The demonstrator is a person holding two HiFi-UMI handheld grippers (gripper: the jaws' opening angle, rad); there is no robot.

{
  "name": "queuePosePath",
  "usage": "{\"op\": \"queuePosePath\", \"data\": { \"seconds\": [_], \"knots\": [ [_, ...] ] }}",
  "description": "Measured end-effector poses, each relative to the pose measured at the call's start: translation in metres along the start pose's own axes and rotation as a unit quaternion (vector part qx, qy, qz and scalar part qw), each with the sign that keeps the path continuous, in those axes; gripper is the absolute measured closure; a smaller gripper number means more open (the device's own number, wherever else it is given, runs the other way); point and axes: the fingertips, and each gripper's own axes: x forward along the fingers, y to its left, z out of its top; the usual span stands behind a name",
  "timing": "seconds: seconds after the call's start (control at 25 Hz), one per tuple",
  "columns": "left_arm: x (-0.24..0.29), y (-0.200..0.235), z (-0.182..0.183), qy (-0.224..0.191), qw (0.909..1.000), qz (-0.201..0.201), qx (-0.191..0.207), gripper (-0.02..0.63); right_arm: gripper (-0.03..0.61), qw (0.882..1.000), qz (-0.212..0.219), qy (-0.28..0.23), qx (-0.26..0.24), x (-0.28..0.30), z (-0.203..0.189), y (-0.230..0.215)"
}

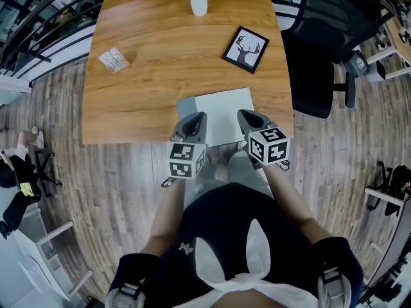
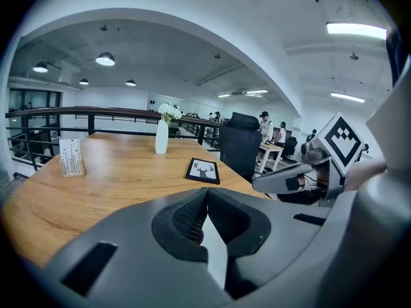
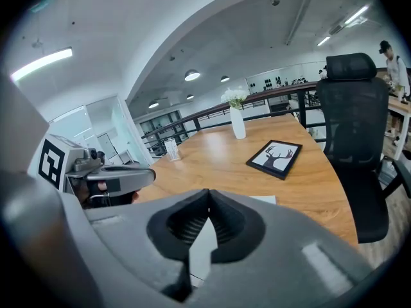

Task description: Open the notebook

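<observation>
A closed white notebook point(image 1: 223, 111) lies flat at the near edge of the wooden table point(image 1: 148, 76). My left gripper point(image 1: 198, 118) hovers over its near left corner, and my right gripper point(image 1: 248, 115) over its near right part. Both point forward and down, side by side. In the left gripper view the jaws meet at the tip point(image 2: 207, 190), with the white notebook point(image 2: 215, 252) showing below through the slot. The right gripper point(image 3: 207, 191) also has its jaws together, and the notebook point(image 3: 266, 199) lies just beyond it. Neither holds anything.
A black-framed deer picture point(image 1: 245, 49) lies beyond the notebook to the right. A white vase point(image 1: 198, 0) with flowers stands at the far edge, and a small card holder point(image 1: 113, 59) sits at the left. A black office chair point(image 1: 321, 43) stands right of the table.
</observation>
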Motion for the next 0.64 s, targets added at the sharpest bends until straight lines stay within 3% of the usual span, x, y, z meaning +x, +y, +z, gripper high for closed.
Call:
{"op": "queuePosePath", "data": {
  "seconds": [0.64],
  "knots": [
    [0.010,-0.019,0.008,-0.003,1.0000,0.009,-0.001,0.597,0.581,1.000,0.008,0.001,-0.001,-0.008,0.003,-0.018]
  ]
}}
